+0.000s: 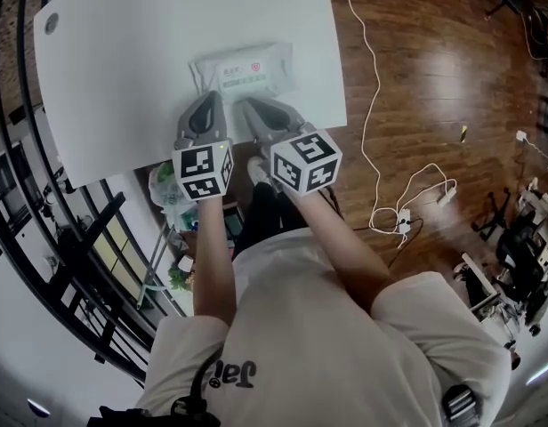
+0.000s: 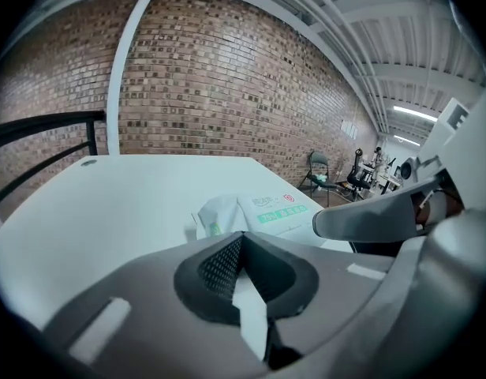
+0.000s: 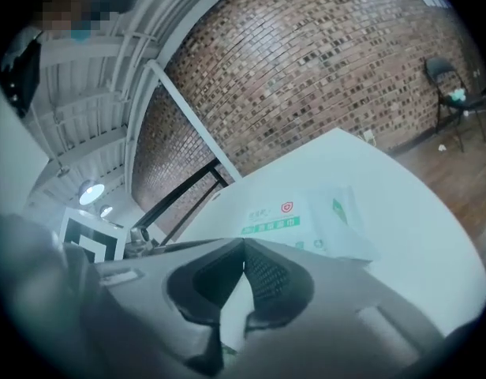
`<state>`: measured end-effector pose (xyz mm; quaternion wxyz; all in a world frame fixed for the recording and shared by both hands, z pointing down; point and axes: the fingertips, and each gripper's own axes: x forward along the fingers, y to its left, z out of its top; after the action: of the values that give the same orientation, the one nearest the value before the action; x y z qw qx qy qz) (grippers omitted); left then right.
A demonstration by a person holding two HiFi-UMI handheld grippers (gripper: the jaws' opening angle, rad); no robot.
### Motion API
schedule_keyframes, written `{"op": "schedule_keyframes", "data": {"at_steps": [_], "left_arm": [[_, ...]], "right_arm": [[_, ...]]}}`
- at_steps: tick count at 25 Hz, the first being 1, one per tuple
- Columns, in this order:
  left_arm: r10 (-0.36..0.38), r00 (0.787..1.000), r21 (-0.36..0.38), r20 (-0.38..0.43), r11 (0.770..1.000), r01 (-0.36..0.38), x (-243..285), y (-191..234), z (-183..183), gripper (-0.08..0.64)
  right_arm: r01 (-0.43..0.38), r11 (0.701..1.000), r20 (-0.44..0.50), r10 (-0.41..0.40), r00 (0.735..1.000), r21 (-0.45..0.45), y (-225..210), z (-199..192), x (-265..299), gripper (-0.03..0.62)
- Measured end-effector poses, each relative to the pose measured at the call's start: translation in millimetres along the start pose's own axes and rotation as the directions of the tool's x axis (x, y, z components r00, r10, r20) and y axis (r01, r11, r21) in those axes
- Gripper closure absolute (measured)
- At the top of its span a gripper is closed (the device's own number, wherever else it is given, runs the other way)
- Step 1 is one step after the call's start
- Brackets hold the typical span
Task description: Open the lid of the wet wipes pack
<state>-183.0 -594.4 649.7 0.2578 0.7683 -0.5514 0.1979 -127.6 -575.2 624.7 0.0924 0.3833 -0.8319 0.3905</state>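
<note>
Both sets of jaws were together & empty: left gripper [image 1: 210,105] & right gripper [image 1: 256,109] sat just below the wet wipes pack [image 1: 245,71], upper centre of head view, on the table [image 1: 123,60]. We reckoned shut tips could shove the light pack away w/o catching its lid.

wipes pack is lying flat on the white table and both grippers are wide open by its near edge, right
Not quite. Both grippers are shut, not wide open: the left gripper and the right gripper each have their jaws together on nothing, as the two gripper views show. The wipes pack does lie flat on the white table, grippers by its near edge.
</note>
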Motion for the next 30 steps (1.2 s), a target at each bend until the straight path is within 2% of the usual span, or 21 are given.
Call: {"op": "schedule_keyframes", "data": {"at_steps": [3, 5, 8, 13, 18, 21, 26, 30], "left_arm": [[-0.006, 1.0, 0.001, 0.006, 1.0, 0.006, 1, 0, -2, 0.545], [-0.007, 1.0, -0.001, 0.006, 1.0, 0.007, 7, 4, -6, 0.545], [-0.014, 1.0, -0.009, 0.003, 1.0, 0.014, 14, 10, -13, 0.545], [-0.03, 1.0, -0.026, -0.004, 0.999, 0.03, 9, 16, -16, 0.545], [-0.024, 1.0, -0.022, -0.003, 0.999, 0.024, 13, 9, -13, 0.545], [-0.026, 1.0, -0.02, 0.0, 0.999, 0.026, 14, 8, -13, 0.545], [-0.026, 1.0, -0.011, 0.002, 1.0, 0.026, 15, 10, -12, 0.545], [-0.026, 1.0, -0.008, 0.001, 1.0, 0.026, 15, 9, -12, 0.545]], "right_arm": [[-0.038, 0.995, 0.018, 0.036, 0.999, 0.095, 1, -1, 7, 0.601], [-0.053, 0.984, 0.022, 0.05, 0.998, 0.168, -3, -4, 17, 0.502], [-0.04, 0.96, 0.029, 0.033, 0.999, 0.279, -14, -12, 27, 0.497], [-0.008, 0.92, 0.039, -0.008, 0.999, 0.393, -17, -16, 31, 0.497], [0.011, 0.847, 0.032, -0.033, 0.999, 0.531, -30, -18, 30, 0.503], [0.008, 0.813, 0.049, -0.045, 0.998, 0.582, -35, -18, 30, 0.532], [-0.015, 0.773, 0.069, -0.037, 0.997, 0.634, -34, -13, 36, 0.548], [0.008, 0.769, 0.047, -0.05, 0.998, 0.639, -34, -13, 34, 0.572]]}}
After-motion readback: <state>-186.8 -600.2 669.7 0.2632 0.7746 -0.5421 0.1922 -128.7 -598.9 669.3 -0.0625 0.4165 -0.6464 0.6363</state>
